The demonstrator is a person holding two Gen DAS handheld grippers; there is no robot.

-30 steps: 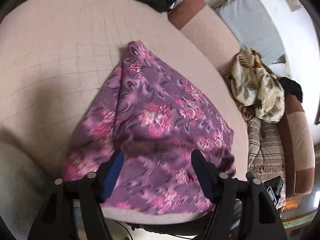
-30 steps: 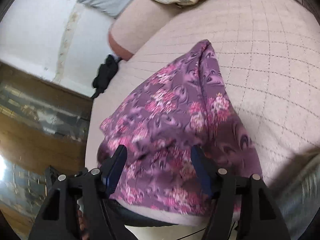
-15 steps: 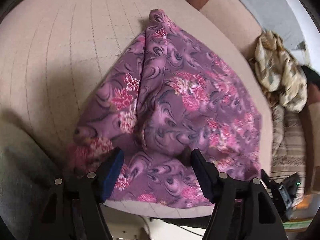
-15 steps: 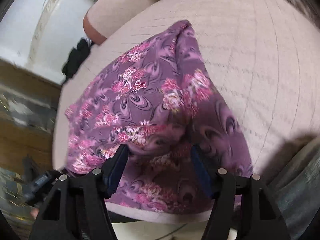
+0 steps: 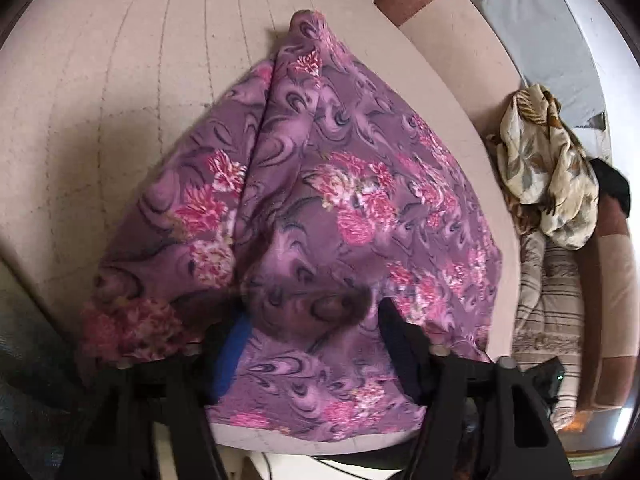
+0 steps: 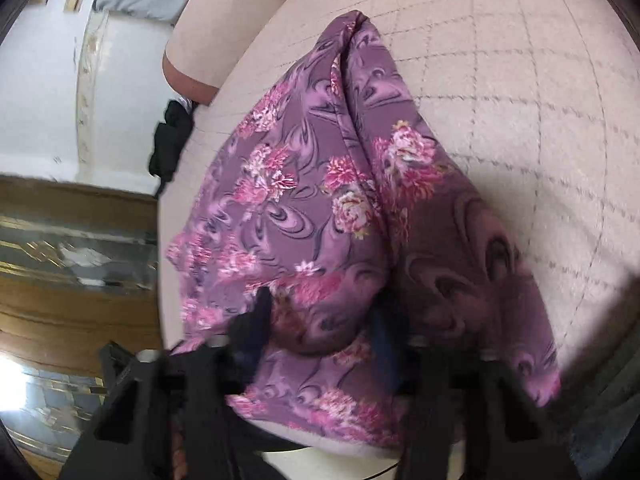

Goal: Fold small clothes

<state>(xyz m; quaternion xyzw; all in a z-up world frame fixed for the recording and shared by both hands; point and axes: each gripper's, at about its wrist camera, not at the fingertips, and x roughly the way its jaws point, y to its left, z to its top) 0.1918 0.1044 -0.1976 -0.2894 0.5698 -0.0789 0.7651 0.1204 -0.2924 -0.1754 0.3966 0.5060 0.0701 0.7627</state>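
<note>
A purple garment with pink flowers lies on a beige quilted surface, its far end bunched into a point. It also shows in the right wrist view. My left gripper is open, its jaws wide apart, and a raised fold of the garment's near edge sits between them. My right gripper is open too, with another raised fold of the garment between its jaws. The fingertips of both are partly hidden by cloth.
A cream patterned cloth lies on a striped cushion to the right. A grey pillow and a dark garment lie at the surface's far edge. Wooden floor is to the left.
Both grippers have moved forward and down into the garment's near edge. Cloth now bulges up between each pair of jaws and covers the fingertips. The jaws remain apart.
</note>
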